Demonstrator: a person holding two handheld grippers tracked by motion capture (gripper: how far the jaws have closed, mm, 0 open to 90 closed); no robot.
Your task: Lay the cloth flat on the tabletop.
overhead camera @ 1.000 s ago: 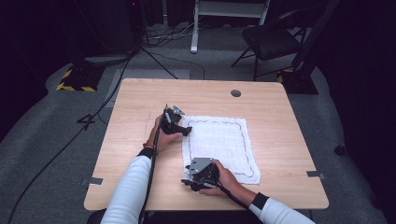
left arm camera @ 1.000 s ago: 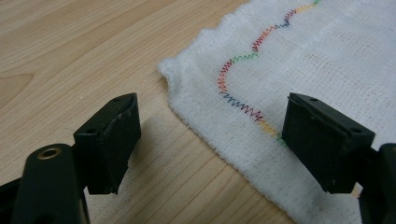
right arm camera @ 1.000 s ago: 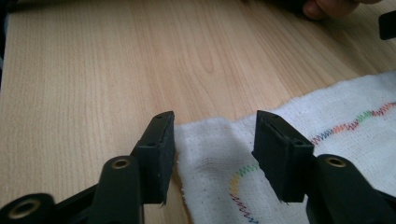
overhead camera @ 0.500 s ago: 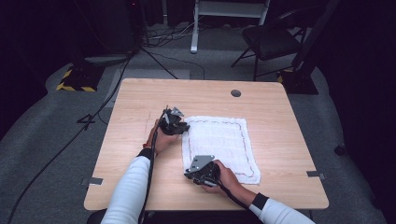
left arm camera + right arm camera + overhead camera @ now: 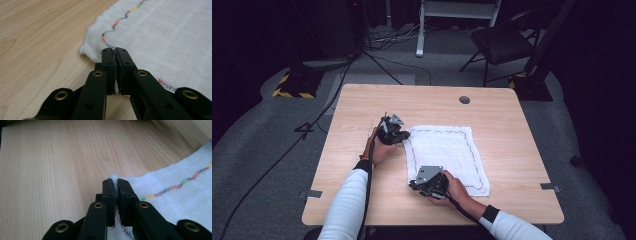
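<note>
1. State: white cloth [image 5: 447, 156] lies flat on the table [image 5: 362, 107], right of centre, nearer the person's edge. Left gripper [image 5: 401, 136] is at the cloth's far-left corner, right gripper [image 5: 416, 182] at its near-left corner.
2. Left jaws have just been closing and now stand pinched together on the cloth [image 5: 160, 37] hem, right at the coloured zigzag stitching [image 5: 117, 22]. Cloth sits between the pads.
3. Right jaws have just been closing too; narrow, with a small tuft of cloth [image 5: 175, 192] corner caught at the tips.
4. Risk: right bite looks shallow, only the very corner is in. Any lift or pull could let it slip out, and that side drops back onto the table [image 5: 55, 165].
5. Risk: the left grip is slightly inboard of the cloth's corner, so the loose corner flap could droop or fold under when raised.
6. Risk: uneven lift. If one hand leads, the cloth skews and the fold line lands crooked against the opposite edge.
7. Risk: dragging rather than lifting bunches the thin weave on the wood.
</note>
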